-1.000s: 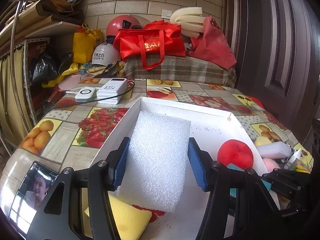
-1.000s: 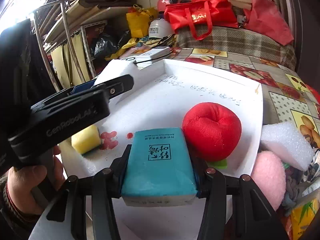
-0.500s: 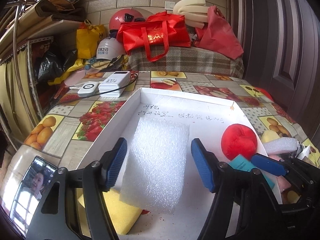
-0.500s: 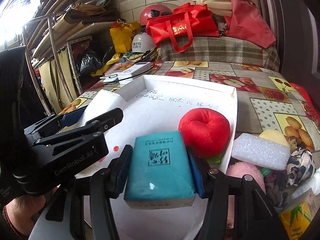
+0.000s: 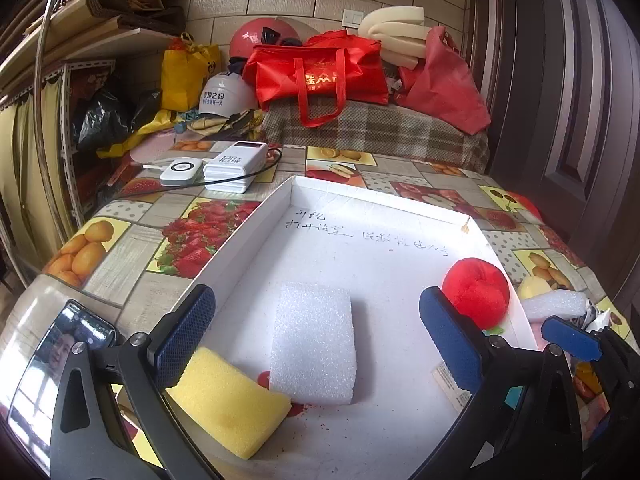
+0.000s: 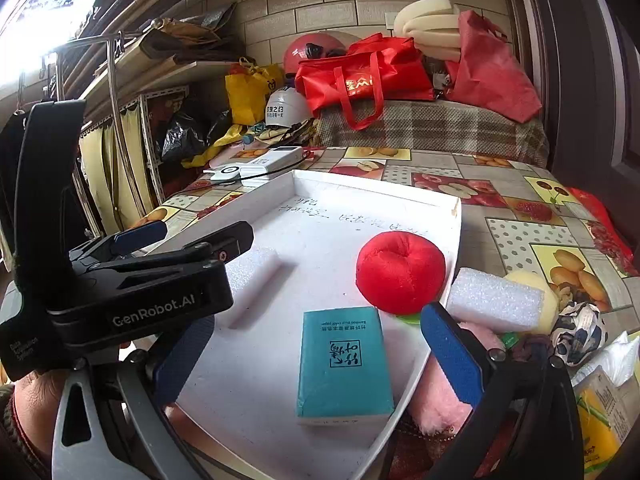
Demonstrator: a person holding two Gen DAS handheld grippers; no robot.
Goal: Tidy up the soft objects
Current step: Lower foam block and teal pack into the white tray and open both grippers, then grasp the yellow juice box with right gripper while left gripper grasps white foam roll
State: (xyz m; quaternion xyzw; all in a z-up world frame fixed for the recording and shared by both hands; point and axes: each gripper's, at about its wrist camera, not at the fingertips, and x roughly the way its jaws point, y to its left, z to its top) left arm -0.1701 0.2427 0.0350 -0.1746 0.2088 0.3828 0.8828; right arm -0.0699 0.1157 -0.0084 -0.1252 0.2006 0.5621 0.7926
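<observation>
A white foam block (image 5: 314,342) lies flat in the white tray (image 5: 248,236), beside a yellow sponge (image 5: 226,400). My left gripper (image 5: 316,300) straddles the block with its jaws opening and both pads clear of it. In the right wrist view a teal tissue pack (image 6: 344,364) rests on the tray (image 6: 456,232) in front of a red plush apple (image 6: 400,272). My right gripper (image 6: 316,320) has its jaws opening around the pack without touching it. The left gripper (image 6: 160,272) shows at the left of that view, with a hand under it.
Outside the tray's right rim lie a second foam block (image 6: 494,300), a pink plush (image 6: 440,396), a patterned cloth ball (image 6: 580,332) and a yellow packet (image 6: 600,420). White power banks (image 5: 236,164) sit behind the tray, and a phone (image 5: 60,364) lies at the near left.
Both grippers have spread their jaws and let go. The foam block went from upright between the left pads to flat on the tray. The tissue pack now rests free on the tray.
</observation>
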